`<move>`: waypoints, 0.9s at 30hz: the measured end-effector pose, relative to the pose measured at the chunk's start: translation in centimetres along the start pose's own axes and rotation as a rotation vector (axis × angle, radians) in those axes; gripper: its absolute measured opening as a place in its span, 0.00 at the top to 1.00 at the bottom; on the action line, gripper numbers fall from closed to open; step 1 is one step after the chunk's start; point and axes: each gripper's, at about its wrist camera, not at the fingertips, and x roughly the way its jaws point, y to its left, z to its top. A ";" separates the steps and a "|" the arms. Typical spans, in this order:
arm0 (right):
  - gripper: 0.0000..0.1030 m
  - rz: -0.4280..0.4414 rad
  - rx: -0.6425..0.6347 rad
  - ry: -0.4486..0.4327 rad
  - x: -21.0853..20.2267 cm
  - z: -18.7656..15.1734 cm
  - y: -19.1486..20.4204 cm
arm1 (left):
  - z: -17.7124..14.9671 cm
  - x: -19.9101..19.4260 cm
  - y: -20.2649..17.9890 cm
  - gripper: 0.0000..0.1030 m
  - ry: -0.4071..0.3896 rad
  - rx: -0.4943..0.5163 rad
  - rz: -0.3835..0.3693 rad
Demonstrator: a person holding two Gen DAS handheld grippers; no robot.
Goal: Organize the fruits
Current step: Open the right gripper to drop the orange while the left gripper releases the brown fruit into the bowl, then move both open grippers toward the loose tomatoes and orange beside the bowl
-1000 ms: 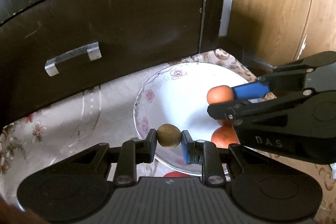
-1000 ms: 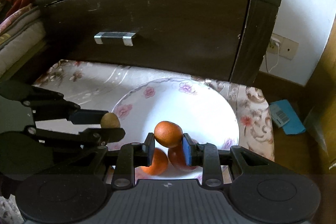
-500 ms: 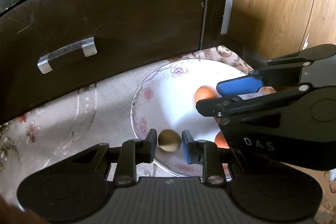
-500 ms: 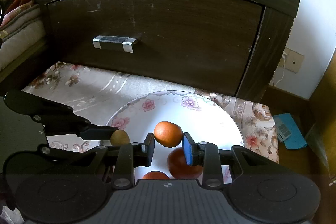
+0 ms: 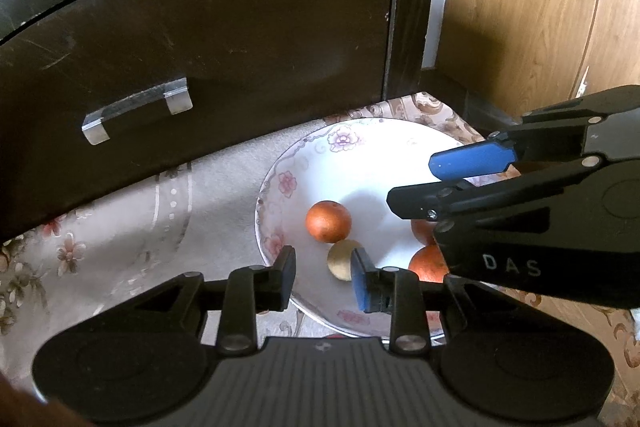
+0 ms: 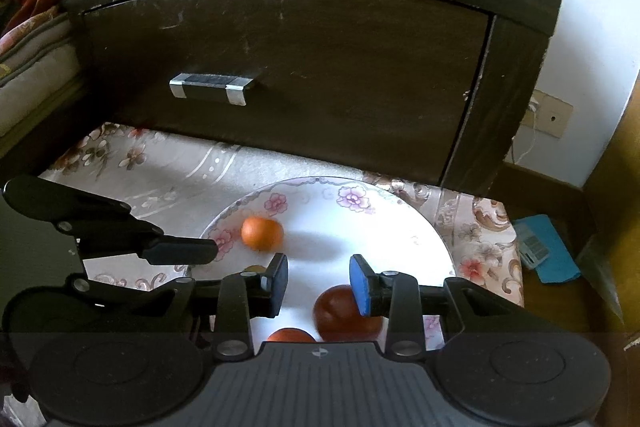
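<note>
With both releases judged complete, the left gripper (image 5: 322, 279) and the right gripper (image 6: 318, 285) have just been opening, and each now stands parted with nothing pressed between its pads, above the floral plate (image 5: 376, 139). On that plate rest 1 small orange (image 5: 328, 221), 1 brown fruit (image 5: 341, 259) just beside the left gripper's blue pad, and 2 larger orange-red fruits (image 6: 340, 311) near the plate's near edge. Withdraw each gripper straight up and back, jaws parted, so neither pad nudges the round fruits into rolling off the shallow rim.
</note>
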 end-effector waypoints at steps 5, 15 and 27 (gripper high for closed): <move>0.73 -0.010 0.001 0.001 -0.7 -0.1 0.1 | -0.1 -0.9 0.0 0.62 -0.008 0.006 0.006; 0.73 -0.024 0.006 0.008 -2.2 -0.9 0.9 | -0.7 -2.6 0.0 0.62 -0.007 0.018 0.019; 0.73 -0.007 0.022 0.002 -4.3 -1.8 2.3 | -1.7 -5.2 0.1 0.62 -0.014 0.022 0.033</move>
